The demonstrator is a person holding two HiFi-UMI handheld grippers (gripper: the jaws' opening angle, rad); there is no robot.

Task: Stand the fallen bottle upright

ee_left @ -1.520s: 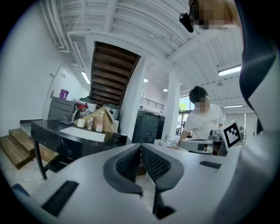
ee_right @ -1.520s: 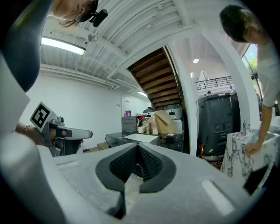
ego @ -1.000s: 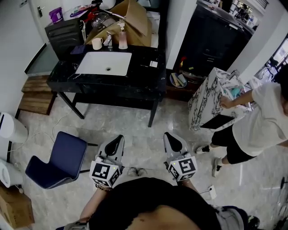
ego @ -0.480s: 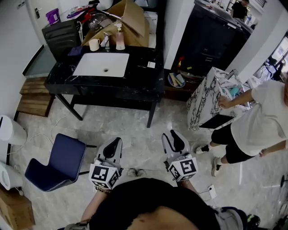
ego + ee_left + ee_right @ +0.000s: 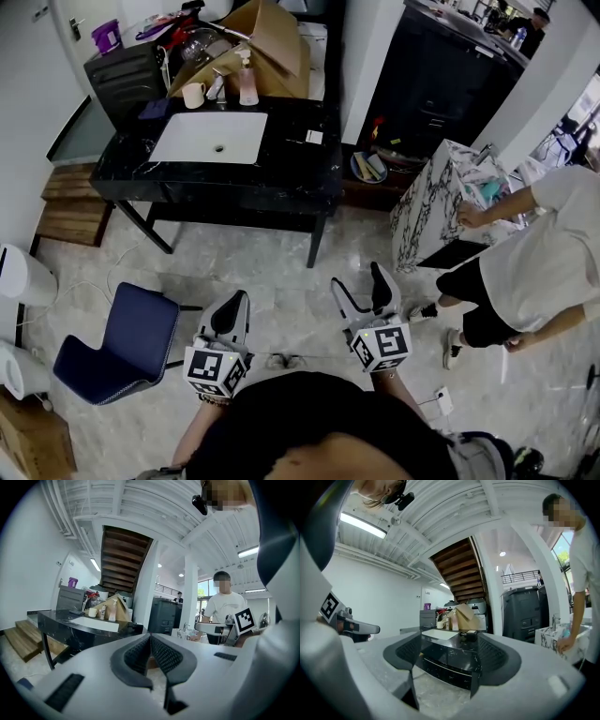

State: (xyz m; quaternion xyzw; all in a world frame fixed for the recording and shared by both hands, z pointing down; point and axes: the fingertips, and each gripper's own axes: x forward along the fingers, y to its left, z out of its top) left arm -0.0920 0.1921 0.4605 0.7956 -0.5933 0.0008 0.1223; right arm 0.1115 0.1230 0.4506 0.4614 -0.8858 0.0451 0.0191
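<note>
A black marble counter (image 5: 281, 178) with a white sink (image 5: 211, 137) stands across the floor ahead of me. A pink pump bottle (image 5: 248, 82) stands upright at its back beside a cup (image 5: 194, 93). A small dark object with a pale label (image 5: 312, 137) lies near the counter's right end; it also shows as a small dark object (image 5: 468, 633) in the right gripper view, too small to tell what it is. My left gripper (image 5: 238, 300) is shut and empty, its pads meeting. My right gripper (image 5: 359, 281) is opening wide with nothing between its fingers. Both hang over the floor, well short of the counter.
A blue chair (image 5: 131, 337) stands at my left. A person in a white shirt (image 5: 534, 253) bends over a marble-patterned box (image 5: 436, 202) at the right. A cardboard box (image 5: 267, 33) and clutter sit behind the counter. Dark cabinets (image 5: 441, 84) stand further right.
The right gripper's jaws have gone from shut to wide open, and it has shifted slightly forward. The left gripper stays shut and still. The person at right has straightened a little.
</note>
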